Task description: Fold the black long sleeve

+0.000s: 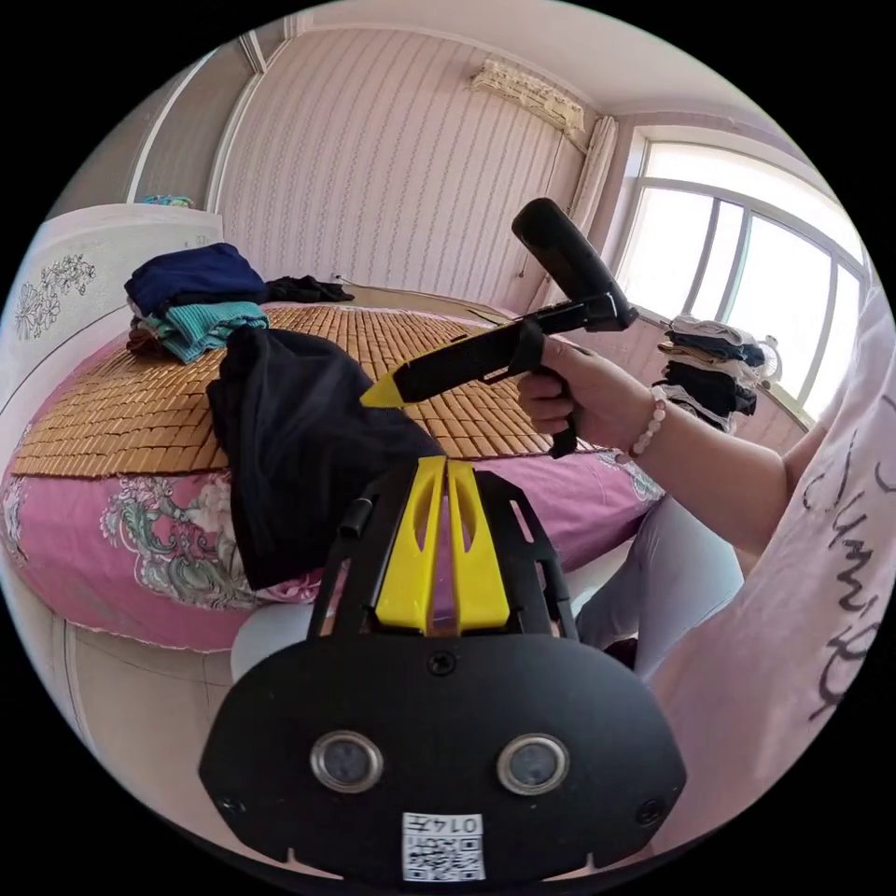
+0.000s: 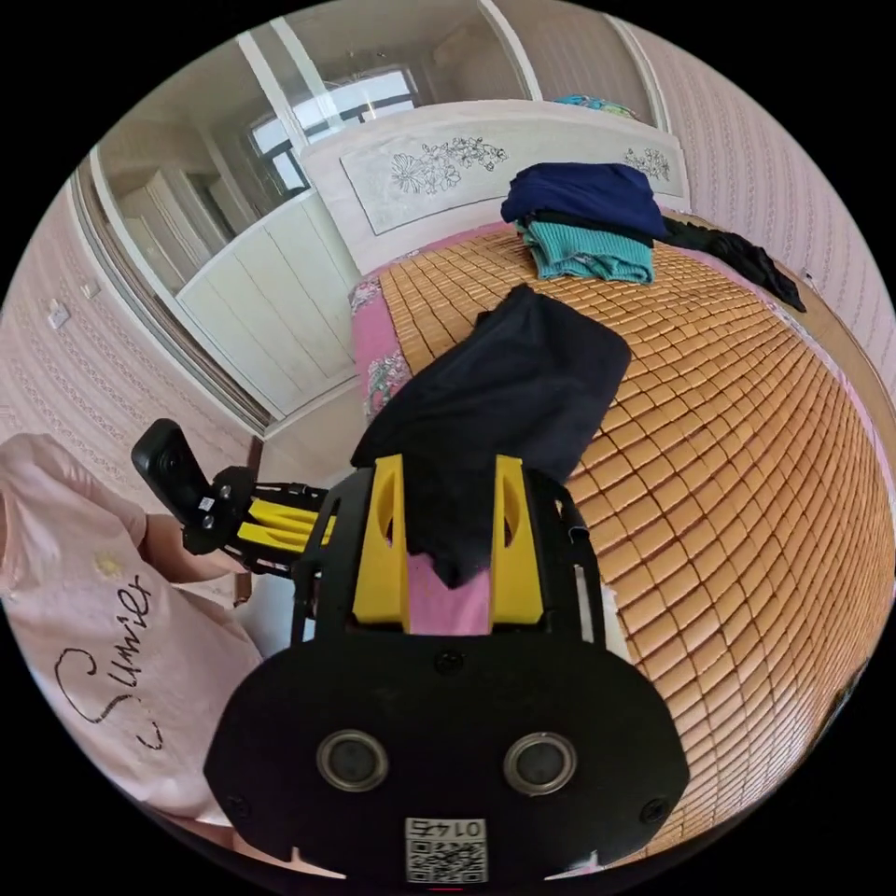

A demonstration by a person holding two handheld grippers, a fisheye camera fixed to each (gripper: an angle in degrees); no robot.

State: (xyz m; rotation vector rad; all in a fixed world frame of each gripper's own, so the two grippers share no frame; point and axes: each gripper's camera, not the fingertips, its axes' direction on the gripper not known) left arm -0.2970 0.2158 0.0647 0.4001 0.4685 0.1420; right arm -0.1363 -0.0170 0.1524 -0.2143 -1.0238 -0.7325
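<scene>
Both tools hover near the bed's edge gripping nothing, the left tool (image 1: 446, 485) with its yellow jaws nearly together and the right tool (image 2: 446, 495) with jaws wide apart, while the black long sleeve (image 2: 509, 392) lies bunched on the bamboo mat (image 2: 747, 448), one end hanging over the pink bedsheet (image 1: 112, 532).

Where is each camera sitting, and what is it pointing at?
Left gripper view: rides on the left gripper, jaws nearly together, looking across the bed toward the window; the person's hand holds the right gripper.
Right gripper view: rides on the right gripper, jaws apart, looking along the bed toward the headboard; the person's pink shirt shows.
Both see the black long sleeve and the folded pile.
</scene>
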